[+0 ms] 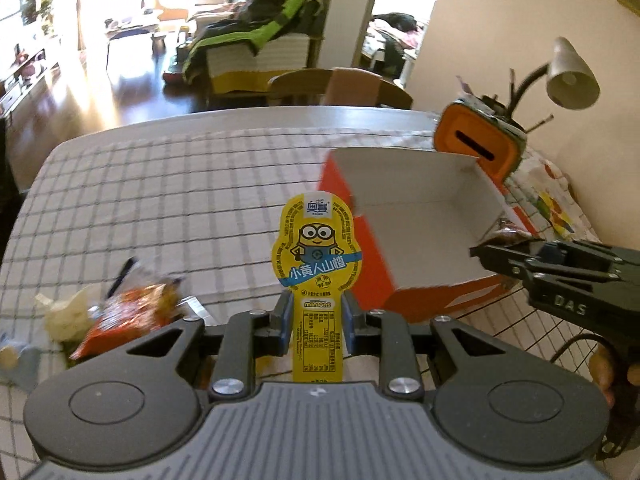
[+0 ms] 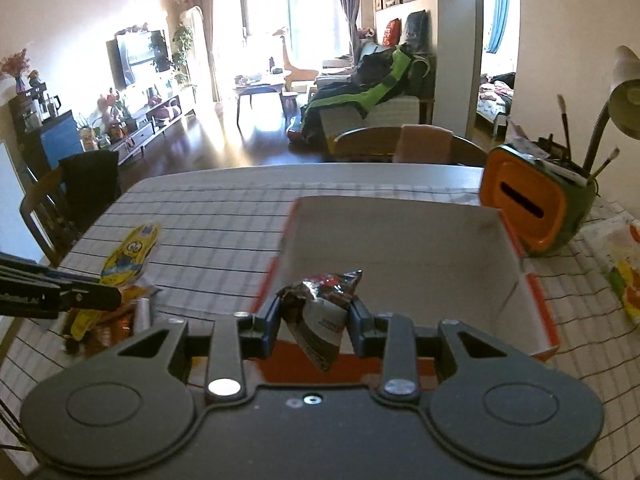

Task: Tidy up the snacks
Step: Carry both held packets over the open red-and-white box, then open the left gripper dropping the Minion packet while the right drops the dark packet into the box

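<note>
While both claws hang over the checked table, left gripper pinching a yellow Minions snack, right gripper clamped on a dark crinkled packet above the open box, loose snacks near the left edge

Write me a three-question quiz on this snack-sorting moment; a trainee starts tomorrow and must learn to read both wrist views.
1. True or false: the box already holds snacks.
2. What is the left claw shut on?
A. a brush
B. the yellow Minions snack
C. nothing
3. Fill in: the right claw grips a dark crinkled ____.

Key
1. False; its white inside shows bare.
2. B
3. Packet, held just before the box.
</note>
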A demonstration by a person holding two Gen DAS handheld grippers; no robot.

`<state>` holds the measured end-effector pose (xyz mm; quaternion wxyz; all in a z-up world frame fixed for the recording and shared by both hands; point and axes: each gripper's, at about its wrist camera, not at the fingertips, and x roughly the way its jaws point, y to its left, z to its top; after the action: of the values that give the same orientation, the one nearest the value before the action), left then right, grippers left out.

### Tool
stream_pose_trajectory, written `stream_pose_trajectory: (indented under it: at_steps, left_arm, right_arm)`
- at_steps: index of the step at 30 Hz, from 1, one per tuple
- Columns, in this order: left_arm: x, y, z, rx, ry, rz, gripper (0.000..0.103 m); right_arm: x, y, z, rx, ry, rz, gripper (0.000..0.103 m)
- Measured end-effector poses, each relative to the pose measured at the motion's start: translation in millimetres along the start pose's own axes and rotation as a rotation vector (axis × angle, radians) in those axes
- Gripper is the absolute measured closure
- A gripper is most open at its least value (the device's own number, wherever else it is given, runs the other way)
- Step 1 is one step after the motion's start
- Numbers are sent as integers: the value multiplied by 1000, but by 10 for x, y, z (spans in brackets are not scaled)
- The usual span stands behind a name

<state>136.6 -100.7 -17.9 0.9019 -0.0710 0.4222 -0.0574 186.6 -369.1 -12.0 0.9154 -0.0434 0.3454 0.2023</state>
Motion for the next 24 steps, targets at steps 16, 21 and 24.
stream_pose_trajectory:
  at_steps: [16,21,24]
  left_arm:
    - [966,-937,373,64,139,4,79]
    - [1242,-1075,449,62,194,-1,79]
    - [1384,-1150,492,77,224,11,80]
  right_arm:
    - [401,-910,-21,33,132,-28,69]
    - [556,-1061,-36,51,194,-15,69]
    - [645,-1065,-41,27,224,-14,69]
